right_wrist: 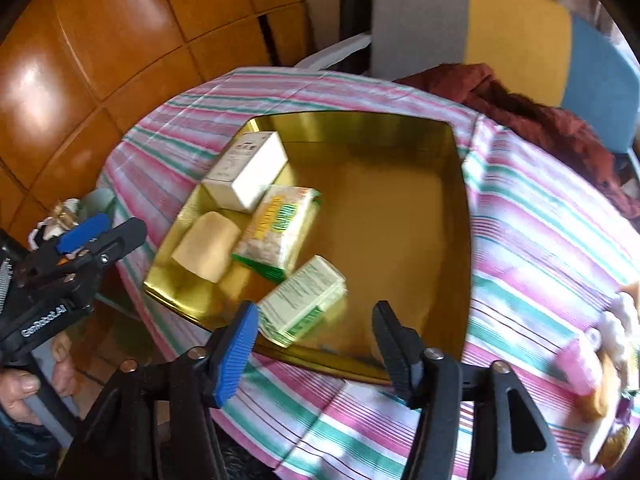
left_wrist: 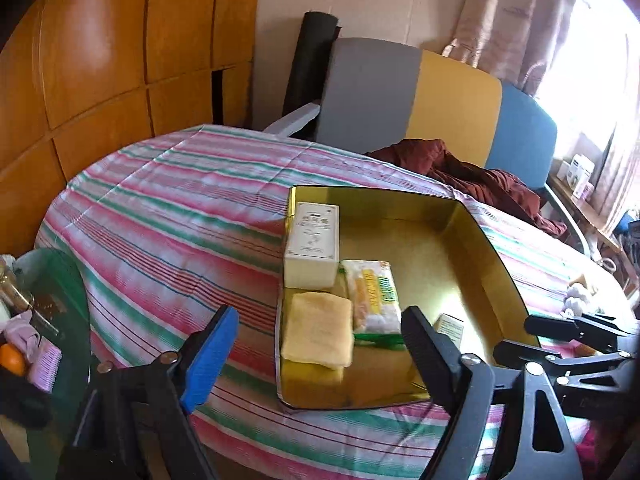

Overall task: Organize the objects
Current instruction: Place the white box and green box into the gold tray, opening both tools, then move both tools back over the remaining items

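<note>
A shallow gold tray (left_wrist: 486, 248) (right_wrist: 400, 132) lies on a striped tablecloth (left_wrist: 168, 200) (right_wrist: 540, 220). Along its left side lie a white box (left_wrist: 312, 244) (right_wrist: 246, 170), a yellow block (left_wrist: 318, 332) (right_wrist: 208, 246) and a yellow-green packet (left_wrist: 374, 296) (right_wrist: 280, 232). A small pale-green box (right_wrist: 302, 300) (left_wrist: 450, 326) lies near the tray's front edge. My left gripper (left_wrist: 320, 336) is open and empty, hovering over the tray's near left corner. My right gripper (right_wrist: 316, 338) is open and empty, above the tray's front edge, just behind the green box.
A chair with a grey, yellow and blue back (left_wrist: 416, 100) (right_wrist: 520, 28) stands behind the table with a dark red garment (left_wrist: 480, 176) (right_wrist: 532, 116) on it. A green side table (left_wrist: 60, 300) with small items is at left. Pink and white items (right_wrist: 600, 368) lie at the cloth's right edge.
</note>
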`<state>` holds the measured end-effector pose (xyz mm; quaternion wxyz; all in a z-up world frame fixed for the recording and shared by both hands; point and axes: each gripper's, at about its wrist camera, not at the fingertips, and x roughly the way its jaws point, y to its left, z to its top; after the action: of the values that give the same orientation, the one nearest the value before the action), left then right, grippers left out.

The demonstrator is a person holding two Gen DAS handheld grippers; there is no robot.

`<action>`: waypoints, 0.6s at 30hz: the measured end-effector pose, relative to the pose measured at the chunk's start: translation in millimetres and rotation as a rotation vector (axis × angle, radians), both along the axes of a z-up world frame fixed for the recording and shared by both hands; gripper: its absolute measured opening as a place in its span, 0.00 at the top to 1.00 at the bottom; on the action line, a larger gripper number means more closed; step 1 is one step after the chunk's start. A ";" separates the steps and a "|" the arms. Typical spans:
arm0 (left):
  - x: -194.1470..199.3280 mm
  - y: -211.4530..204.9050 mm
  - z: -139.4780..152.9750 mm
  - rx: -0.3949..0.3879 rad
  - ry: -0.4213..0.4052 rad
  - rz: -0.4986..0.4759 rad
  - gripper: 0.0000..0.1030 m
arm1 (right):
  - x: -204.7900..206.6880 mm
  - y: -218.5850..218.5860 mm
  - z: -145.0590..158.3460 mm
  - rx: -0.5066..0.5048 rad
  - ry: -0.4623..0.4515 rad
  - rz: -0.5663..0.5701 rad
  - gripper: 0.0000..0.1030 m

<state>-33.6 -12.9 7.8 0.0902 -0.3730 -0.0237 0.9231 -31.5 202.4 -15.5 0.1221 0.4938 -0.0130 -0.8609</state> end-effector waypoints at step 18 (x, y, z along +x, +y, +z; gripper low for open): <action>37.4 51.0 -1.1 -0.098 0.020 -0.132 0.11 | 34.2 43.4 10.4 0.071 0.145 -0.177 0.24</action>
<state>3.9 38.1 6.7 0.1327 -0.3685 0.0472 0.9189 2.6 245.8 -5.2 0.0284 0.4311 -0.0171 -0.9017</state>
